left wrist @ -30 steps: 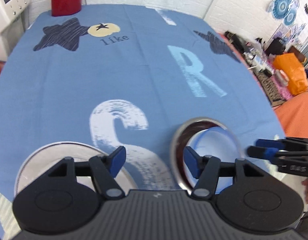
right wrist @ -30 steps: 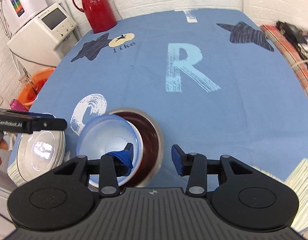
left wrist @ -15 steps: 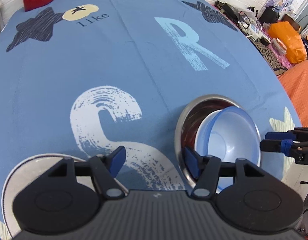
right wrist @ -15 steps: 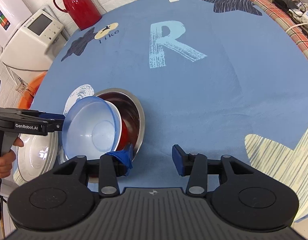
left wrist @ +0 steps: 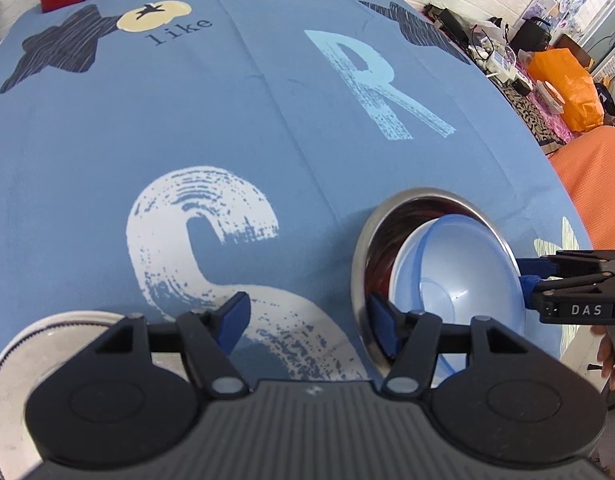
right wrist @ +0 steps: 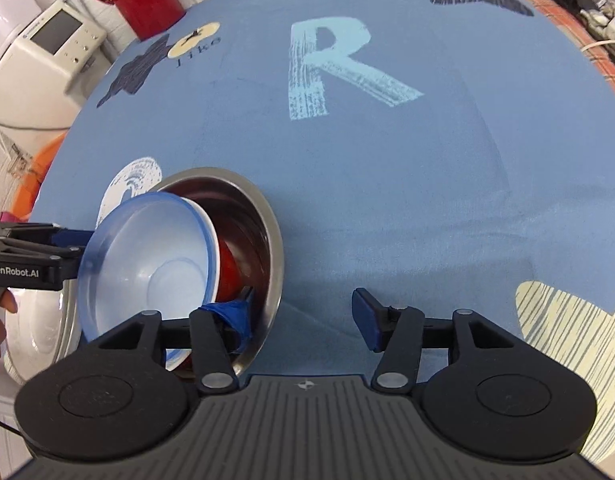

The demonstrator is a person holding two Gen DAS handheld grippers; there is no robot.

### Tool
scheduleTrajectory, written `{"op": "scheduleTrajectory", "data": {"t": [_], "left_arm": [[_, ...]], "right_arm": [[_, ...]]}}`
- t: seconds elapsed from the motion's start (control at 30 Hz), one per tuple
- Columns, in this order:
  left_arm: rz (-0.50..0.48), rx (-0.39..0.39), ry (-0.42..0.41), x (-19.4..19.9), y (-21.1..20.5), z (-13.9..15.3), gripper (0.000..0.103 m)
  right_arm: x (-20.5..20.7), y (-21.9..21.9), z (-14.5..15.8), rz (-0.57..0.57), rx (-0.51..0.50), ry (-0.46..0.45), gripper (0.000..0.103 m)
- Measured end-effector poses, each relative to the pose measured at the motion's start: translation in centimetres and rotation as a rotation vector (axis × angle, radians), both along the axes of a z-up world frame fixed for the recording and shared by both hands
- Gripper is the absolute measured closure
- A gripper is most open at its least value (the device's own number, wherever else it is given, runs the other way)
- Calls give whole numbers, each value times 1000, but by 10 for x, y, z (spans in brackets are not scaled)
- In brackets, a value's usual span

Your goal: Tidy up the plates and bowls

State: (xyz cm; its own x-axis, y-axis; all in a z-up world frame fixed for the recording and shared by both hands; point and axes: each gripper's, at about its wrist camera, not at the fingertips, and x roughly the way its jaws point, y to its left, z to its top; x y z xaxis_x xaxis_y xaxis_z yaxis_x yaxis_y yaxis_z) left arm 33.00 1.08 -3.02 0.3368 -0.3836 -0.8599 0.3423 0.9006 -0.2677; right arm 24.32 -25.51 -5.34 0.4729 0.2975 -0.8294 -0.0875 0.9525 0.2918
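Bowls are already nested near the front edge of the desk (left wrist: 243, 120): in the left wrist view a pale blue plastic bowl (left wrist: 459, 276) lies tilted inside a steel bowl (left wrist: 423, 196), with something red beneath it. The left hand-held gripper (left wrist: 307, 316) hangs spread and empty, one finger at the steel rim. A white plate (left wrist: 39, 344) sits just beside it on the left.

In the right wrist view the right hand-held gripper (right wrist: 303, 312) is also spread wide, holding nothing, its taped left finger down inside the steel bowl (right wrist: 267, 220) beside the blue bowl (right wrist: 147, 264). The plastic bowl looks light, stiff and slippery, so a pinch across its thin rim should serve. The plate (right wrist: 31, 336) is probably heavier and breakable; grip its raised edge.
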Motion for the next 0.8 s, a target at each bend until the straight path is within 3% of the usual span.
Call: {"op": "scheduleTrajectory", "data": {"t": [0.13, 0.2, 0.33, 0.47, 0.67, 0.8], "left_arm": [[7, -11, 6, 0, 1, -1, 43], [4, -45, 26, 0, 2, -1, 53], [10, -108, 61, -1, 6, -3, 74], [51, -192, 97, -2, 10, -6, 91], [87, -208, 117, -3, 5, -9, 93], [96, -204, 119, -4, 4, -9, 96]], "right_arm": [[3, 2, 2, -15, -6, 40, 65], [5, 2, 2, -26, 2, 55, 65], [1, -2, -1, -43, 108, 56, 85], [-1, -5, -4, -91, 175, 76, 87], [-1, 0, 0, -120, 144, 95, 86], [-4, 11, 9, -60, 36, 16, 94]]}}
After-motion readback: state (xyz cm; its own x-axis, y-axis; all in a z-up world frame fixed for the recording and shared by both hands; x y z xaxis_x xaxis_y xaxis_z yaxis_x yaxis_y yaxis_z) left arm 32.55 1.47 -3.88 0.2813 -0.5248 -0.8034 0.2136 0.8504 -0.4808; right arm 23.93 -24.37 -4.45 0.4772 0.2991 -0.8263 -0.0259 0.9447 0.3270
